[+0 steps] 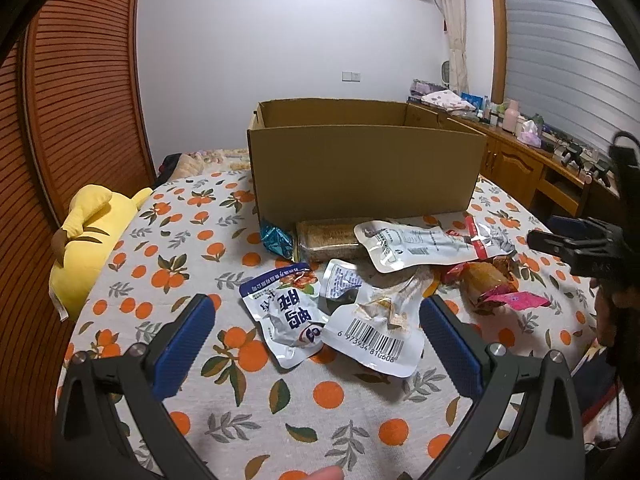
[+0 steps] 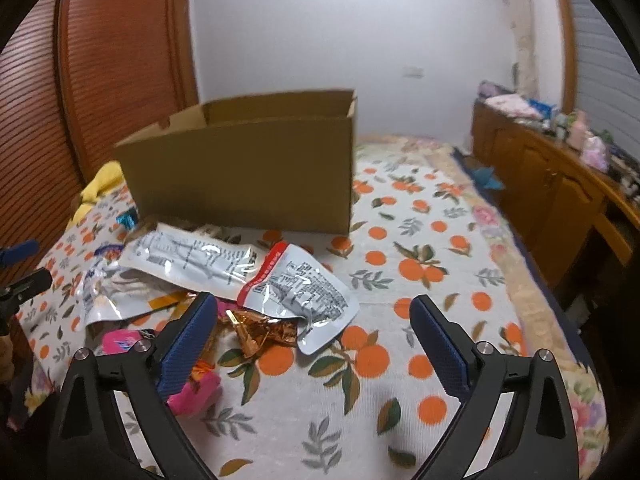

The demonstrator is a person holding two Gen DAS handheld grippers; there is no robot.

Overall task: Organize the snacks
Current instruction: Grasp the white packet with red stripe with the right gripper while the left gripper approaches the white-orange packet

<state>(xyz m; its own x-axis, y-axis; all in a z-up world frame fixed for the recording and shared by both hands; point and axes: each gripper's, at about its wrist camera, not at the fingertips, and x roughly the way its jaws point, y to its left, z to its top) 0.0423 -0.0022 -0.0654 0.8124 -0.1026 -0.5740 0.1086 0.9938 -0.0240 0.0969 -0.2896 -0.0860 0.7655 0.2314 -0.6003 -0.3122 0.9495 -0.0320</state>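
From my left wrist camera, the left gripper (image 1: 316,320) hangs over the orange-patterned bedspread (image 1: 248,412) with its blue-padded fingers (image 1: 188,340) spread wide and nothing pressed between them. Lying between and just ahead of them is a white foil pouch with a barcode (image 1: 374,334), partly overlapping a white-and-blue printed pouch (image 1: 280,320) to its left. The barcode pouch's long axis runs roughly across the gap, slightly tilted, so I judge the fingers would close on its short ends unless I turn my wrist. Behind the pile stands the open brown cardboard box (image 1: 364,172), with a long clear-wrapped cracker pack (image 1: 326,240) against its foot and a large white printed pouch (image 1: 416,244) lying over that. A yellow plush toy (image 1: 92,236) sits at the bed's left edge. The right gripper shows at the far right edge (image 1: 576,244).

From my right wrist camera, the right gripper (image 2: 314,320) is also wide open and empty. A crumpled copper-foil wrapper (image 2: 260,328) and a white pouch with a red top edge (image 2: 300,288) lie just ahead, toward the left finger, and a pink wrapper (image 2: 120,340) lies beyond that finger. The box (image 2: 240,172) stands behind and to the left.

My judgement: the left hand is better placed for the barcode pouch, the right for the red-edged one.
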